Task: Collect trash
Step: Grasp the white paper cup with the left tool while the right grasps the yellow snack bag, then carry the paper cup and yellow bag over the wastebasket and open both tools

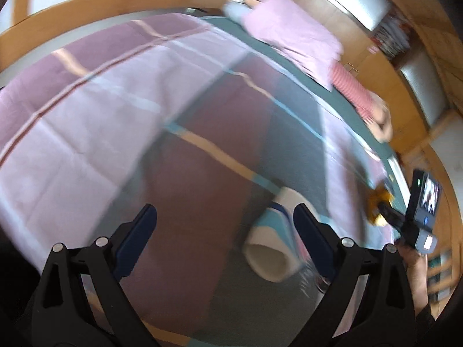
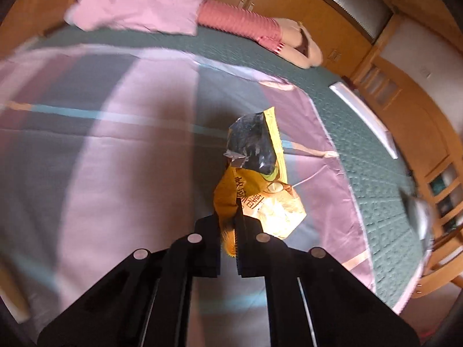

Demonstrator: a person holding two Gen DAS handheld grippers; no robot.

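Left wrist view: the left claw (image 1: 224, 224) is seen spread wide with nothing gripped between its blue pads. A paper cup (image 1: 275, 243) lies on its side on the bedspread (image 1: 86, 115), between the fingers and close to the right-hand one, untouched. At the right edge the right claw (image 1: 385, 212) is seen with an orange snack wrapper (image 1: 376, 199) at its tip. A pink pillow (image 1: 292, 34) lies at the far end of the bed.

Right wrist view: the right claw (image 2: 227, 217) is closed tight on the lower corner of the crumpled snack wrapper (image 2: 257, 179), whose silver lining is turned outward at the top. The wrapper is seen over the bedspread (image 2: 101, 159), near the edge where the green mattress (image 2: 376, 173) is exposed.
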